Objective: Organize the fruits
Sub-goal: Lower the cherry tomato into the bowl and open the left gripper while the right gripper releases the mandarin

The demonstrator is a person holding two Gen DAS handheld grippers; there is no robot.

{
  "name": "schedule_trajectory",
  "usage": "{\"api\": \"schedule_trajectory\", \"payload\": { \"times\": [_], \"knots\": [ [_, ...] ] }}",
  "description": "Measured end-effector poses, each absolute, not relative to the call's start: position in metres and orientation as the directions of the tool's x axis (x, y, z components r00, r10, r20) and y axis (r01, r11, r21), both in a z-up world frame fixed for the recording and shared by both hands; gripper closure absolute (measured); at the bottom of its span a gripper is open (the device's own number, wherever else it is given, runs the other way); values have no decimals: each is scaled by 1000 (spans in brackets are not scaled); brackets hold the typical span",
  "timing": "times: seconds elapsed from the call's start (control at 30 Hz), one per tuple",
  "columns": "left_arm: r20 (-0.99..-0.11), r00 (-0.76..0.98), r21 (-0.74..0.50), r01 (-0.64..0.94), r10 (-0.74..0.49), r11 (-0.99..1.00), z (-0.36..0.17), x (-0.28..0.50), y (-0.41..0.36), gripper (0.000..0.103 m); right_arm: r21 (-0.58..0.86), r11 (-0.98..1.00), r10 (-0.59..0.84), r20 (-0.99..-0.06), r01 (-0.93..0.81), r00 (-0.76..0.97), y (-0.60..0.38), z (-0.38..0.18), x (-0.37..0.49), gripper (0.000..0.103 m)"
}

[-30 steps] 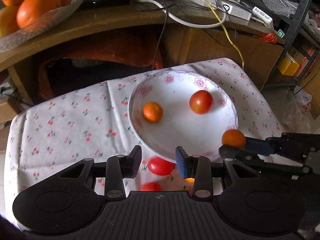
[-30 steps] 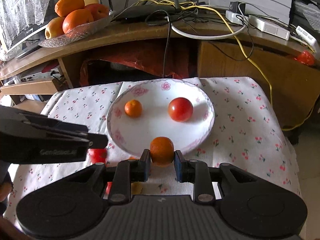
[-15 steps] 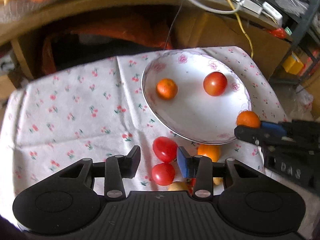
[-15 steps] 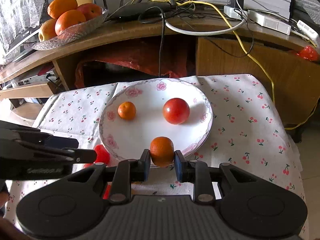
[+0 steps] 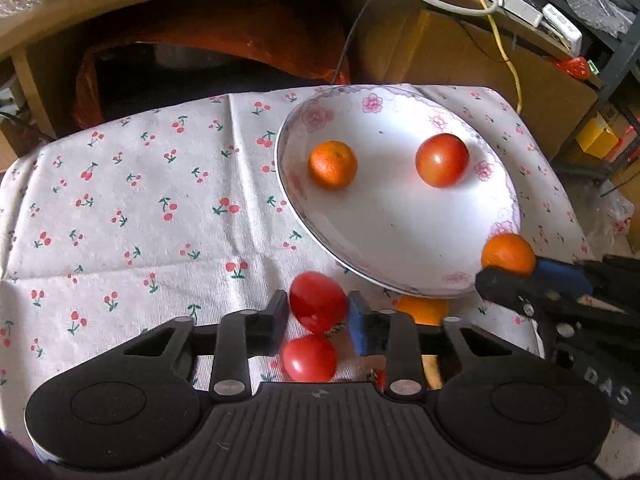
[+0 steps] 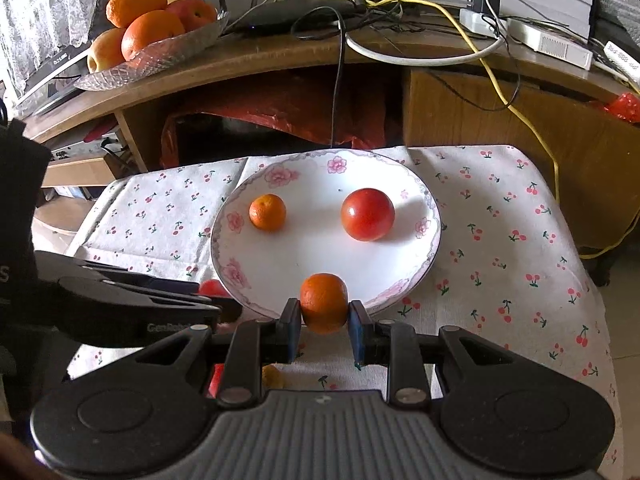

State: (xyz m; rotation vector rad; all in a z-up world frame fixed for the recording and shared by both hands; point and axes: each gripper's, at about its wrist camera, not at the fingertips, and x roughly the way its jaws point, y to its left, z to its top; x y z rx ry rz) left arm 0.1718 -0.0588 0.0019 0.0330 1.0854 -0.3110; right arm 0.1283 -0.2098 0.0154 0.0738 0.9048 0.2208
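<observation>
Evidently, a tangerine [image 6: 324, 303] is clamped between the pads of the right gripper [image 6: 324, 322] and held just above the near rim of the flowered plate [image 6: 434, 236], presumably so that it can be set down beside the small tangerine [image 6: 267, 212] and the tomato [image 6: 367, 214] already lying well apart on it. The jaws of the left gripper [image 5: 318, 316] are closing around a loose tomato [image 5: 317, 301] on the cherry-print cloth [image 5: 132, 200], just near of the plate; whether both pads already press on it cannot be told. A second tomato [image 5: 309, 358] lies nearer still, partly hidden by the gripper body. An orange fruit [image 5: 424, 310] is half hidden behind the plate rim and the left gripper's right finger, and more fruit beneath it cannot be identified. Far left, a glass dish of oranges [image 6: 148, 24] is cut off at the edge.
</observation>
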Motion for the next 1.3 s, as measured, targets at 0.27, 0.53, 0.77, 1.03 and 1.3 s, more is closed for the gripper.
{"api": "schedule_trajectory", "payload": {
  "times": [0.27, 0.53, 0.77, 1.03, 1.3],
  "knots": [
    [-868, 437, -117, 283, -236, 952, 17, 158, -54, 64, 157, 975, 220, -761, -157, 610, -210, 19, 127, 78],
    [-830, 484, -131, 314, -277, 940, 48, 158, -63, 64, 159, 976, 217, -758, -149, 615, -211, 20, 130, 78],
    [-835, 486, -92, 341, -259, 936, 46, 175, -87, 64, 161, 976, 218, -762, -148, 610, -212, 15, 140, 78],
    [-843, 474, -90, 340, -253, 936, 37, 182, -92, 62, 167, 970, 242, -762, -178, 601, -212, 8, 149, 77],
    [-831, 486, -115, 324, -269, 939, 46, 181, -81, 52, 177, 971, 237, -760, -158, 605, -215, 8, 153, 77]
  ]
}}
